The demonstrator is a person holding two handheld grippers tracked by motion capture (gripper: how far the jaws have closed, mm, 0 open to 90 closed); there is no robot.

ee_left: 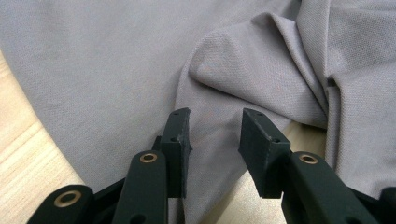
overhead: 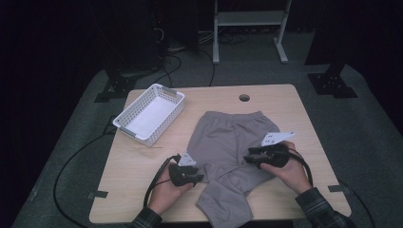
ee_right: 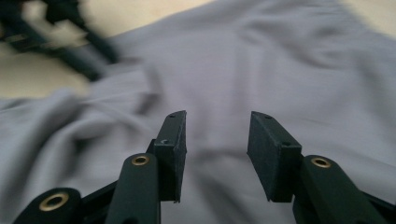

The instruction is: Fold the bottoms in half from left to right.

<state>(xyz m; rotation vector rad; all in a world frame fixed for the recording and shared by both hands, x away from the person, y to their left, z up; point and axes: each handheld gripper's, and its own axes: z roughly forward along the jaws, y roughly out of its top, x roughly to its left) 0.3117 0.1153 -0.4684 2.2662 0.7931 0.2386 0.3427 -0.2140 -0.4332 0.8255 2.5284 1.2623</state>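
Observation:
A pair of grey shorts [overhead: 228,137] lies rumpled on the wooden table [overhead: 133,166], waistband toward the far side and one leg reaching the near edge. My left gripper [overhead: 199,178] rests at the garment's left edge. In the left gripper view its jaws [ee_left: 212,116] stand open over a raised fold of the grey fabric [ee_left: 243,60], and nothing is pinched. My right gripper [overhead: 248,160] hovers over the right side of the shorts and points left. Its jaws [ee_right: 217,116] are open above the cloth [ee_right: 289,60], with the left gripper [ee_right: 60,32] blurred farther off.
A white slotted basket [overhead: 168,121] stands empty at the table's far left. A round cable hole [overhead: 244,98] is in the tabletop near the far edge. Black cables [overhead: 66,166] run over the floor at left, and a white stand [overhead: 247,19] is behind the table.

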